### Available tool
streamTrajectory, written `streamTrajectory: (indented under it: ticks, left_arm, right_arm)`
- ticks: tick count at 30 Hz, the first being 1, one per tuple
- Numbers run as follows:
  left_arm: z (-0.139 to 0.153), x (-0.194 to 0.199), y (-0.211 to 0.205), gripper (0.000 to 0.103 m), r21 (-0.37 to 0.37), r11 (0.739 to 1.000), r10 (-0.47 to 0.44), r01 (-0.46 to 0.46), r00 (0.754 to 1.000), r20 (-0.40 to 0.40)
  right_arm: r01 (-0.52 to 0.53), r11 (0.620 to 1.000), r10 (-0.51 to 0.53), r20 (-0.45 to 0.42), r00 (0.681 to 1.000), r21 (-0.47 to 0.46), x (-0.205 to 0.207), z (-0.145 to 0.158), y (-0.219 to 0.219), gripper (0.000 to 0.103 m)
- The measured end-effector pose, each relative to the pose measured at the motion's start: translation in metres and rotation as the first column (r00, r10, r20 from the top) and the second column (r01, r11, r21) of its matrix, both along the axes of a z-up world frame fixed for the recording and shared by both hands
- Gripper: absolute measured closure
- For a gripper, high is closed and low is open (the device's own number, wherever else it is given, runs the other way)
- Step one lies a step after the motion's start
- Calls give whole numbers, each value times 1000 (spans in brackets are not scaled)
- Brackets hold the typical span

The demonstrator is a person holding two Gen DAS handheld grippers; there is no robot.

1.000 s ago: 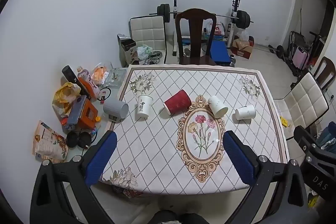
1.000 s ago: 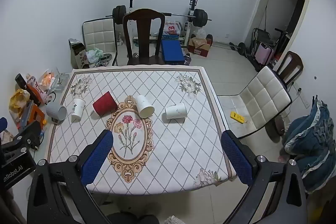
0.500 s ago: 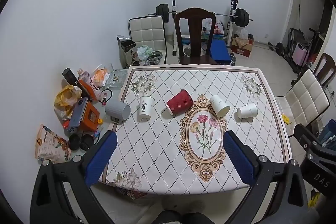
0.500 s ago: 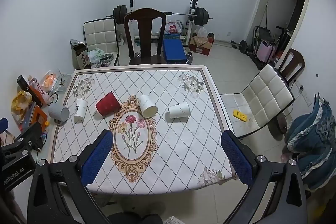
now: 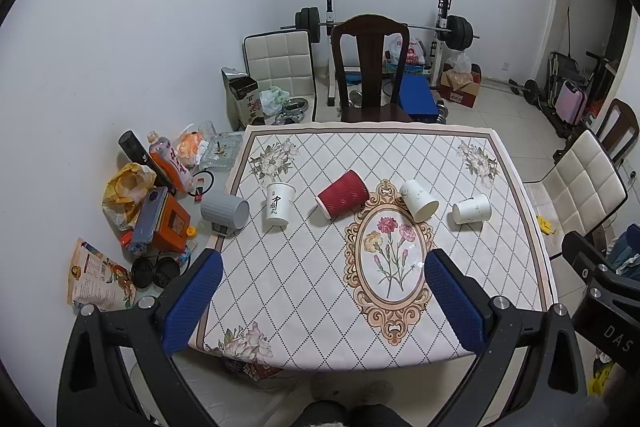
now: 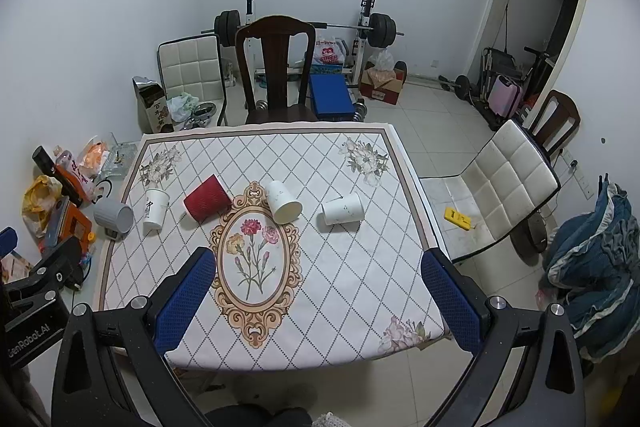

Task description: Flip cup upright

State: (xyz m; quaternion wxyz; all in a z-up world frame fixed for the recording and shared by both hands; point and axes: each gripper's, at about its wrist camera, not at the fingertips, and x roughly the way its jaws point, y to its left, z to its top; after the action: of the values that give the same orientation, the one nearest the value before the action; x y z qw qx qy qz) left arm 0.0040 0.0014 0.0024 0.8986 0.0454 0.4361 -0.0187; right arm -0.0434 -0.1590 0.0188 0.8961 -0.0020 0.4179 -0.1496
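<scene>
Five cups sit in a rough row across the far half of your table (image 5: 400,347), and both of your grippers hang above its near edge, well apart from all of them. Your left gripper (image 5: 320,303) has its blue fingers (image 5: 192,301) spread wide and released, grasping nothing; your right gripper (image 6: 318,301) is the same, its fingers (image 6: 450,301) wide apart and bare.

From left to right in the left wrist view: a grey ribbed cup (image 5: 225,209) lies on its side at the table's left edge, mouth toward you. Just right of it a white cup with black lettering (image 5: 279,203) stands upright, mouth up. Next, the red ribbed cup (image 5: 343,193) lies on its side, mouth pointing near-left, just beside the ornate oval frame printed on the cloth. A plain white cup (image 5: 419,199) lies tipped over the frame's far right edge, mouth toward near-right. Furthest right, another white cup (image 5: 472,209) lies on its side, its closed base facing left.

Beyond the table's far edge you have a dark wooden chair (image 5: 370,67) and, behind it, a barbell rack (image 5: 384,23). Clutter lies on the floor at the left, and a white padded chair (image 5: 580,183) stands at the right.
</scene>
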Motion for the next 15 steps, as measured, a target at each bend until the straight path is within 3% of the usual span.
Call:
streamTrajectory:
  ticks: [15]
  left_arm:
    - [2, 1, 1, 0, -5, 1000, -9, 9, 1000, 0]
  right_arm:
    - [-3, 1000, 3, 1, 1000, 1, -1, 1, -1, 0]
